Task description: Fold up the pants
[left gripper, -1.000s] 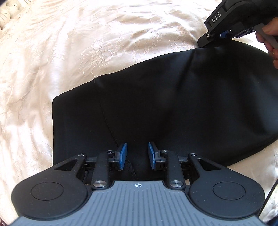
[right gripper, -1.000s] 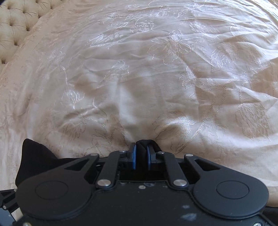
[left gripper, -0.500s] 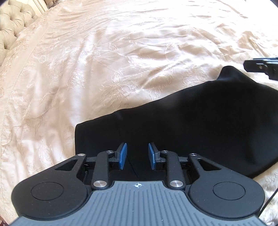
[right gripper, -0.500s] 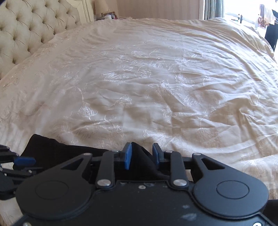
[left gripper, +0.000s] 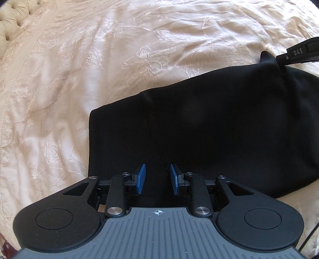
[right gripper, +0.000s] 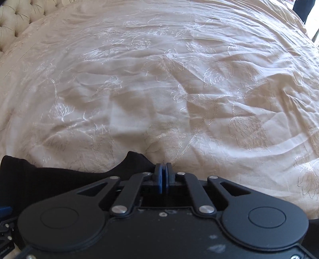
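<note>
On my left wrist view I look down on a bed whose cream bedspread (left gripper: pixel 83 65) is satiny, crumpled and stitched with pale floral embroidery. A tufted, buttoned headboard (left gripper: pixel 9 22) shows only as a sliver in the top left corner. The black pants (left gripper: pixel 219 123) lie folded flat on the bedspread, a broad matte slab with a straight left edge and a faint seam running toward me; their near part is hidden under my rig. My left claw (left gripper: pixel 157 178) is released, its blue pads apart with the dark cloth seen between them; I cannot tell whether the pads touch the fabric. At the right edge the right claw (left gripper: pixel 287 57) comes in, mostly cut off, its black body marked "DAS", meeting a raised peak of the pants' far corner.

On my right wrist view the same bedspread (right gripper: pixel 159 89) fills nearly everything, wrinkled and glossy, with the headboard (right gripper: pixel 18 16) at top left and a dark shape at the top right corner too cropped to identify. The right claw (right gripper: pixel 163 175) is clenched, blue pads pressed almost together; black cloth rises just beside their left, but whether any is pinched between them I cannot make out here. The pants (right gripper: pixel 49 179) stretch away left, their lower part hidden by the rig.
</note>
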Motion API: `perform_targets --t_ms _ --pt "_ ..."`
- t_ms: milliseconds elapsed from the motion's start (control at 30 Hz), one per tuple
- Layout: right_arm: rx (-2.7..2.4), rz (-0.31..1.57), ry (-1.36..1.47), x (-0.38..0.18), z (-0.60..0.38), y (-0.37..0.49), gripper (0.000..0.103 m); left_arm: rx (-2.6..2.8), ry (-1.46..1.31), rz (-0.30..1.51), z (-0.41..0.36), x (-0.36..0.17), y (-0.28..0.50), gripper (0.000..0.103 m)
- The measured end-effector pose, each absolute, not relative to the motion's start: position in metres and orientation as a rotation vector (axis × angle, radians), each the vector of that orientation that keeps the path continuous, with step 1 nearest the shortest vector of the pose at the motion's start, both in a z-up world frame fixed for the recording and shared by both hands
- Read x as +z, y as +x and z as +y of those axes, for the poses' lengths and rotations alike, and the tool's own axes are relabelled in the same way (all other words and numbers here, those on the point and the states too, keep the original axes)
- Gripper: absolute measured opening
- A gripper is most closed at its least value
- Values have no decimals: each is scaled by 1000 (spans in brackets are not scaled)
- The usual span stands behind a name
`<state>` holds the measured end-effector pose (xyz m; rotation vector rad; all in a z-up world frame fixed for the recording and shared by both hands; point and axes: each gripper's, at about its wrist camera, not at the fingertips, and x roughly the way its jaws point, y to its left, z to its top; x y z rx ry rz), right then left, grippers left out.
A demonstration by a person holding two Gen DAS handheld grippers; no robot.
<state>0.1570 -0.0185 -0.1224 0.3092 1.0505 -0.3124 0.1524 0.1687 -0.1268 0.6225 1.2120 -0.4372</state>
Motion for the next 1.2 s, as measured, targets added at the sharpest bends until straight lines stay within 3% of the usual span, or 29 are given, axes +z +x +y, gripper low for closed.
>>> perform_targets --t_ms 300,567,700,900,967,1200 --pt "-446 942 429 -66 -44 51 11 -567 569 1130 130 -92 137 27" --pt "-534 1208 412 -115 -55 -47 12 -724 613 1087 56 -85 100 27" --pt "-493 1190 434 -114 -55 -78 11 -751 642 1073 23 -82 81 27" --pt "-507 1048 439 -87 -84 -101 13 -714 637 1098 -20 -90 56 27" --pt "-517 1028 423 -85 -101 -107 22 -697 626 1128 -32 -97 50 27" --pt "-550 1126 447 -109 -169 -145 22 -565 767 1217 -36 -137 22 30"
